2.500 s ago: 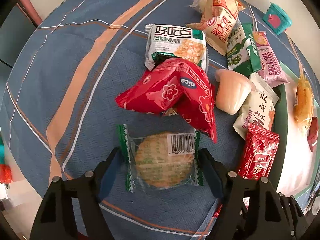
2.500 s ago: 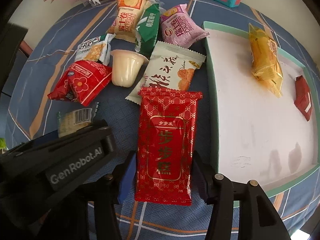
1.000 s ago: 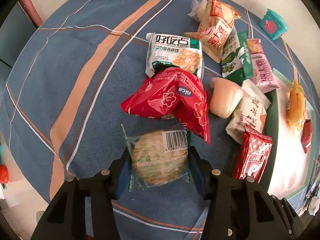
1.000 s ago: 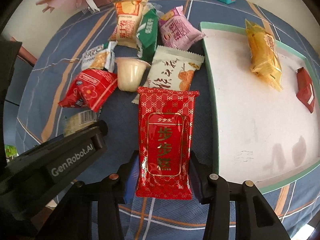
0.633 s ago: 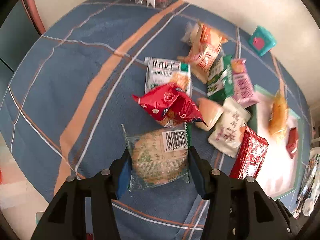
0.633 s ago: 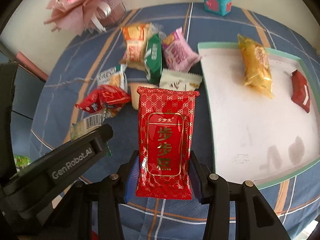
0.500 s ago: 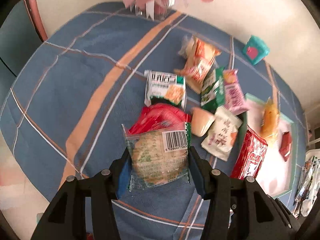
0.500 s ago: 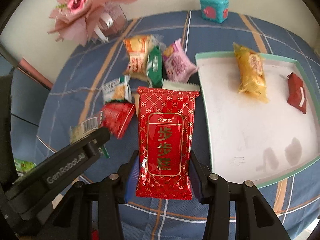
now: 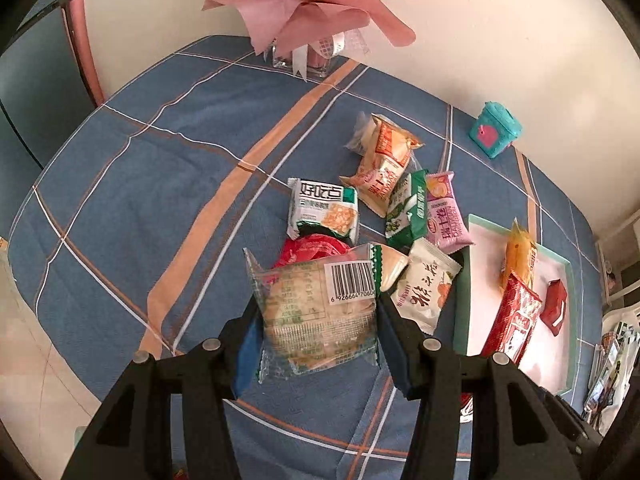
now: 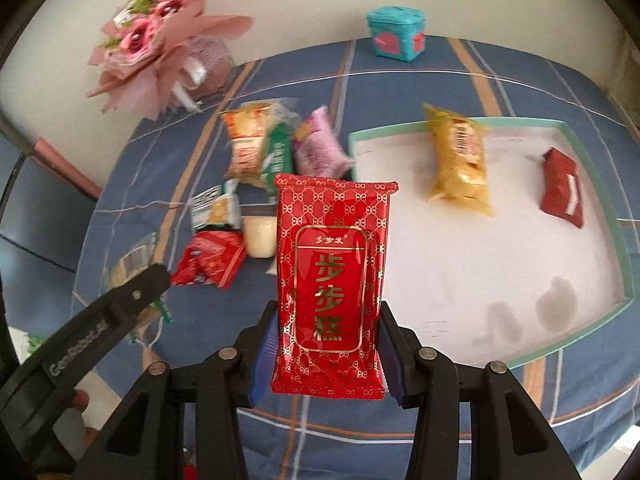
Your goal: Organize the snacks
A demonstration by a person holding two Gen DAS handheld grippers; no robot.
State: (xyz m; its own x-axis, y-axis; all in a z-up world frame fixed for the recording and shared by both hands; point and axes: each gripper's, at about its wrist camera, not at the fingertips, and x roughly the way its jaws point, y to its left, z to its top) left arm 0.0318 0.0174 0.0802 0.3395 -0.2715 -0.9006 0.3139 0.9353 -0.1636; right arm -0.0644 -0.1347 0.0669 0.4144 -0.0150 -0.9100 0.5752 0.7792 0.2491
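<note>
The left gripper (image 9: 318,326) clamps a clear-wrapped round cracker (image 9: 316,312), held above the blue plaid tablecloth (image 9: 160,184). The right gripper (image 10: 326,350) pinches a red patterned packet (image 10: 330,280) upright, clear of the cloth. At its two o'clock lies the white tray (image 10: 460,264), holding a yellow packet (image 10: 458,160) and a small red packet (image 10: 560,188). Loose snacks (image 10: 260,152) cluster at eleven o'clock.

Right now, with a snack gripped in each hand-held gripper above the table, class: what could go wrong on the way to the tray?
1. The clear biscuit packet is pinched only by its sides in the left hand-held gripper; it may slip.
2. The tall red packet in the right hand-held gripper could swing into the yellow packet lying in the tray.
</note>
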